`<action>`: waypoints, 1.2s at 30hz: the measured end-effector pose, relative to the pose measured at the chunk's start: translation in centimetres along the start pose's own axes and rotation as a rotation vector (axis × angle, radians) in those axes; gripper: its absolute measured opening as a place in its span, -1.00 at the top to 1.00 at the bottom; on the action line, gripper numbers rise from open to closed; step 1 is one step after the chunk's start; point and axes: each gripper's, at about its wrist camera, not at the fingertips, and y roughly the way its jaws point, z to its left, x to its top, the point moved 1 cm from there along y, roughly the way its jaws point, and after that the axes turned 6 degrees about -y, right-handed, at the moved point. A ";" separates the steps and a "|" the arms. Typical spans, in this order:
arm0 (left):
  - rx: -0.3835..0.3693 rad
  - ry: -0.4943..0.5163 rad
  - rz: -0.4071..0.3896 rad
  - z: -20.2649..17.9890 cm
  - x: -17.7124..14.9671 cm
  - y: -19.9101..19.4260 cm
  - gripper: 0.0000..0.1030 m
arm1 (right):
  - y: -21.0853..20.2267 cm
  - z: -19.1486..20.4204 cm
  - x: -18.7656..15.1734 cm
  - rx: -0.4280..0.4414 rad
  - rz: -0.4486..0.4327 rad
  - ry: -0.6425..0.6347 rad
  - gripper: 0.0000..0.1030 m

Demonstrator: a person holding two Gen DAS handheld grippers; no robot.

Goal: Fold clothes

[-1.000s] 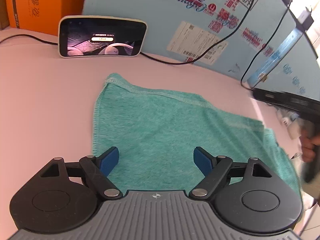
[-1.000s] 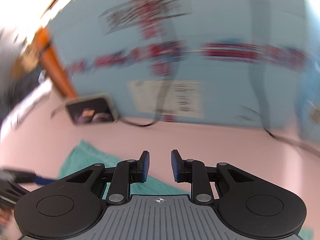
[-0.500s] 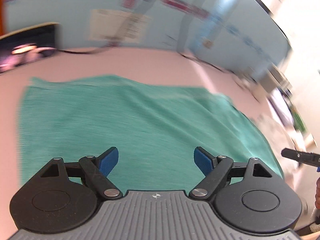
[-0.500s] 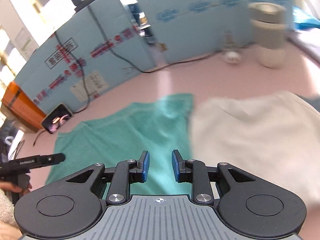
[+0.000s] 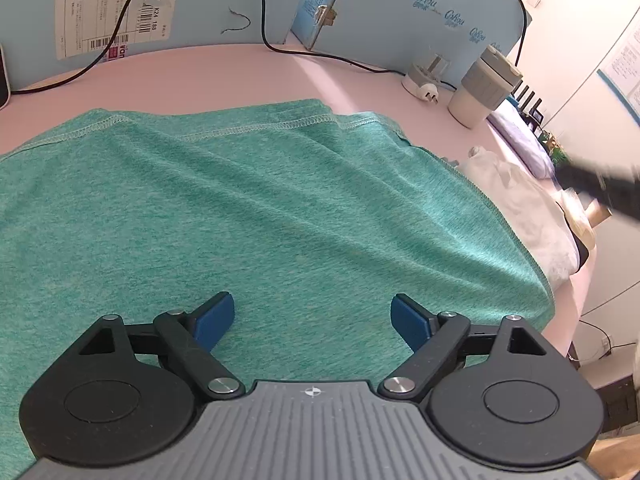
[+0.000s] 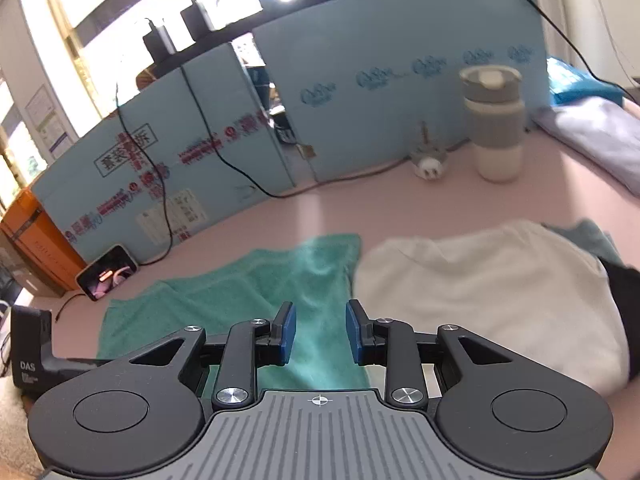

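A teal green garment (image 5: 280,208) lies flat on the pink table (image 5: 200,76). My left gripper (image 5: 312,308) hovers over its near part. Its jaws stand wide and are still opening, with nothing between the blue pads (image 5: 214,316). In the right wrist view the green garment (image 6: 240,292) lies left of a rumpled white garment (image 6: 480,288). My right gripper (image 6: 319,320) hangs above the green cloth's right edge; its jaws are narrowly apart and opening, holding nothing. The left gripper's body (image 6: 28,356) shows at the left edge. The white garment (image 5: 520,200) lies right of the green one.
A lidded cup (image 6: 494,128) and a white plug (image 6: 428,160) stand at the back by the blue foam boards (image 6: 360,120). A phone (image 6: 106,276) leans against them at the left, by an orange box (image 6: 32,236). Folded lavender cloth (image 6: 592,136) lies far right. Cables trail along the back.
Both wrist views have swung to the right. My left gripper has moved right across the green garment, jaws slightly wider. The right gripper now looks at both garments, its pads slightly further apart.
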 end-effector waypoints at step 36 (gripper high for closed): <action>-0.031 0.049 0.001 -0.4 -0.1 0.9 -1.00 | 23.2 13.5 3.1 0.324 0.282 -0.785 0.74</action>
